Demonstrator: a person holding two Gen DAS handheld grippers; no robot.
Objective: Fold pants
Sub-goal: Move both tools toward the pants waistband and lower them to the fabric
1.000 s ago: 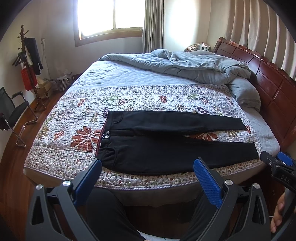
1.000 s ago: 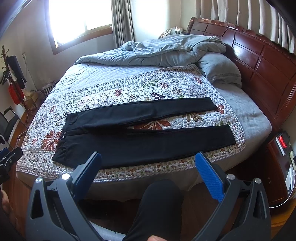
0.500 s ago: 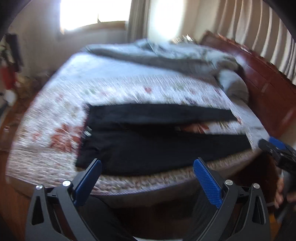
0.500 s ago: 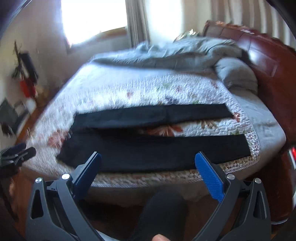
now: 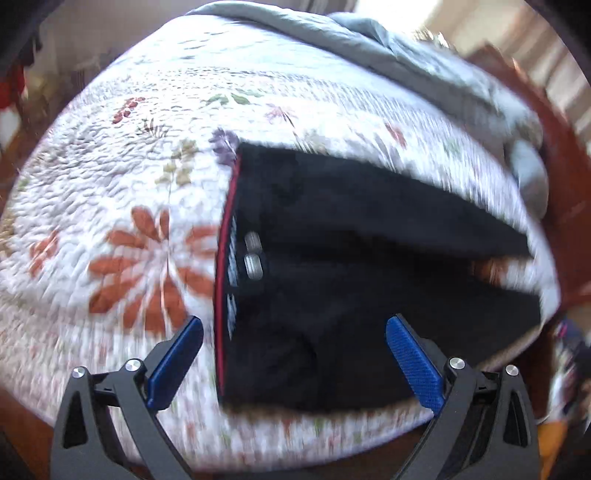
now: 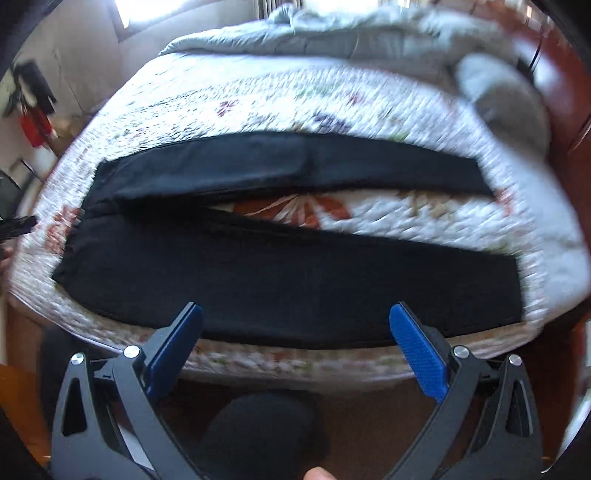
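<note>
A pair of black trousers (image 5: pixel 362 280) is lying flat across a white quilted bedspread printed with rust-red flowers (image 5: pixel 110 192), its red-edged waistband (image 5: pixel 221 266) lying at the left and its two legs stretching away to the right. In the left wrist view, blurred by motion, the left gripper with blue ribbed pads (image 5: pixel 294 360) is hanging just above the near edge of the bed, its jaws spread wide and gripping nothing; the waistband's near corner is showing between its two fingers. Two small silver buttons (image 5: pixel 253 254) are catching the light just inside the waistband. In the right wrist view, the trousers (image 6: pixel 295 280) are spanning almost the full width of the bedspread (image 6: pixel 461 229), the far leg angling apart from the near one with a strip of flowered cloth showing between them. The right gripper (image 6: pixel 295 341), also fitted with blue pads, is hovering over the near leg by the edge of the bed, jaws wide apart and empty. A rumpled grey duvet (image 6: pixel 332 33) is lying heaped along the far side, and a dark wooden headboard (image 6: pixel 569 122) is rising at the right.
</note>
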